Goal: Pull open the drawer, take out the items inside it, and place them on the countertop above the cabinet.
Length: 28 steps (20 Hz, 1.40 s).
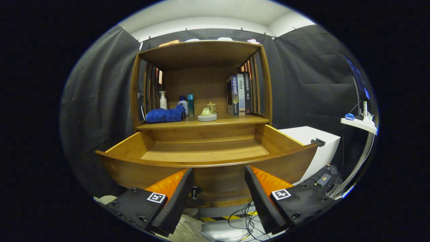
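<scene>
Dark cloth hangs behind a wooden cabinet (201,84) that stands in the middle of the booth. Its drawer (208,154) is pulled far out, and the wooden bottom inside looks bare. The curved front of the drawer lies just ahead of the hand-held gripper (218,181), whose fingers stand wide apart and hold nothing. A small dark knob (195,192) on the drawer front shows between the fingers, closer to the left one and not touching it.

Above the drawer is the counter (231,120) of the cabinet, well beyond the fingers. On it lie a folded blue towel (164,115), a white pump bottle (163,100), a blue-capped bottle (183,103), a slim teal bottle (190,105), and a small teapot (209,111) on a pale stand. Several books (239,94) stand upright at the right side of the counter.

A white box (314,141) stands to the right of the drawer, and cables (245,215) lie on the floor below the fingers.
</scene>
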Available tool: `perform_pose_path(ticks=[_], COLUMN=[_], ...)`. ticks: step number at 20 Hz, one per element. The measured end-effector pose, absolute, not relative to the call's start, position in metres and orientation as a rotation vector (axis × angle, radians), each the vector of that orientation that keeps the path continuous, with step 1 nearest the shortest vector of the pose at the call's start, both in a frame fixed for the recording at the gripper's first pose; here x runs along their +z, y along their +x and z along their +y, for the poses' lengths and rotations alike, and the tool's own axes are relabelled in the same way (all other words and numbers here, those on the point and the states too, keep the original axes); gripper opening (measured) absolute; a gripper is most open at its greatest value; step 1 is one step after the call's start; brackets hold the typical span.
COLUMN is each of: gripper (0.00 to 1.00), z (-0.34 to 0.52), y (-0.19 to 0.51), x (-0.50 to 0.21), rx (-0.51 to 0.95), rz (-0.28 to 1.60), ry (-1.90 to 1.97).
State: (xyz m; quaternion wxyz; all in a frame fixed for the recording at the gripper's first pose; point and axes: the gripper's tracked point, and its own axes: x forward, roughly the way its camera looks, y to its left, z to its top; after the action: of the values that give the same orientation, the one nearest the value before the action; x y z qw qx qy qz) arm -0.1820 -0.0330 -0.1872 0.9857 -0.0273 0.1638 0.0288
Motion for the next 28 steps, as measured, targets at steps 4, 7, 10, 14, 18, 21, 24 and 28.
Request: perform_pose_path(ticks=[4, 7, 10, 14, 18, 21, 24, 28], gripper=[0.99, 0.99, 0.98, 0.97, 0.96, 0.96, 0.96, 0.95], z=[-0.026, -0.026, -0.028, -0.031, -0.032, -0.030, -0.029, -0.026], y=[-0.178, -0.177, -0.173, -0.162, -0.156, -0.146, -0.135, -0.114], x=[-0.192, -0.191, -0.190, -0.190, -0.190, -0.191, -0.191, -0.190], rx=[0.099, 0.097, 0.081, 0.062, 0.065, 0.063, 0.062, 0.053], rz=[0.343, 0.345, 0.344, 0.346, 0.351, 0.358, 0.357, 0.356], ry=[-0.100, -0.114, -0.113, -0.093, -0.088, -0.084, -0.083, -0.092])
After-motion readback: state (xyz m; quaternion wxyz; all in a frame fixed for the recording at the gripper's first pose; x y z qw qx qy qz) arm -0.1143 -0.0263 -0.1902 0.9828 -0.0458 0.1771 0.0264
